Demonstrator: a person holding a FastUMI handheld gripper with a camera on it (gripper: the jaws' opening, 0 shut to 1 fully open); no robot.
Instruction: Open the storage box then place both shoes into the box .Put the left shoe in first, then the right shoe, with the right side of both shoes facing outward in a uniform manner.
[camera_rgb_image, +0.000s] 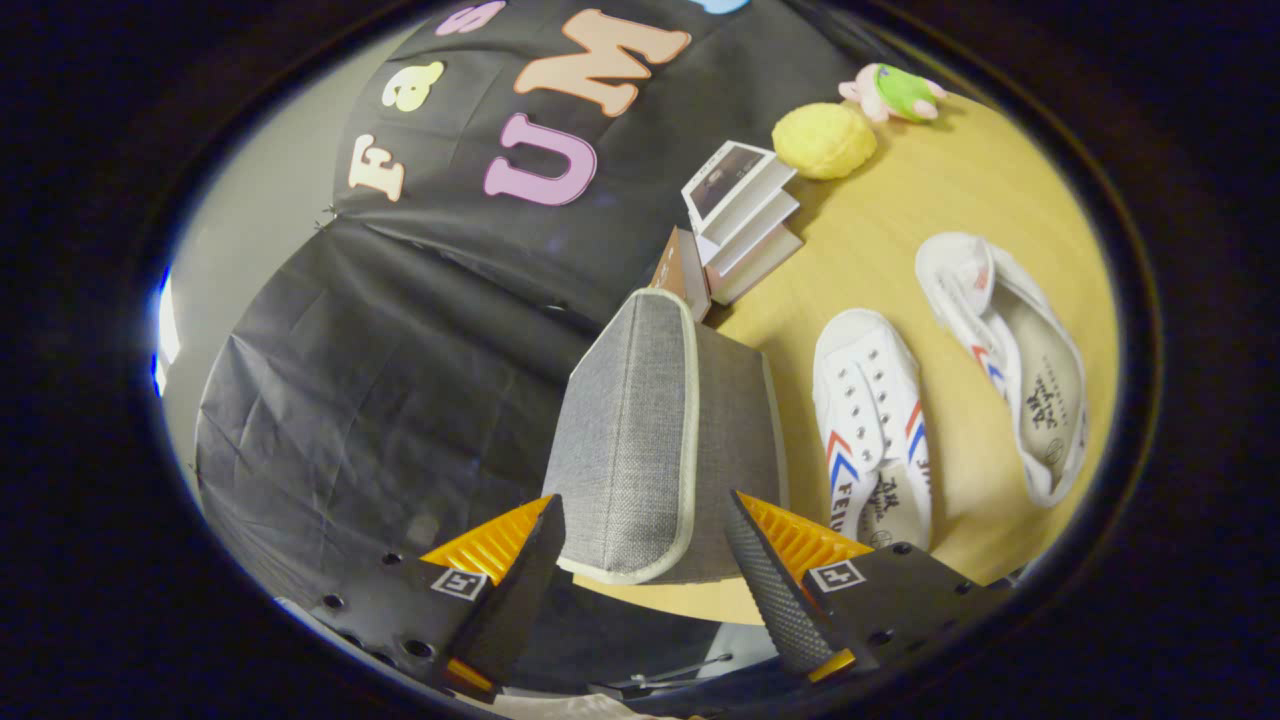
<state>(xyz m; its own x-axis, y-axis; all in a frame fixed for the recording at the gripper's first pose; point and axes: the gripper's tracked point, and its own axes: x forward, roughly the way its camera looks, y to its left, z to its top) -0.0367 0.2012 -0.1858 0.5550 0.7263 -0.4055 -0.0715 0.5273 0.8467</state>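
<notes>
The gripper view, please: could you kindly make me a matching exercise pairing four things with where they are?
Things:
1. storage box
2. nearer shoe
3. yellow plush
4. stack of books

Places:
A. beside the pink-and-green toy
B. just beyond the box
C. between the open tongs
D. on the table, between the box and the other shoe

Pairs: 1-C, 2-D, 3-A, 4-B.

A staged recording booth, not a lived-in room; black cloth wall (400, 330) behind a wooden tabletop (960, 200); props at its far edge: stacked books (745, 215), yellow plush (824, 140), small toy (893, 92).
</notes>
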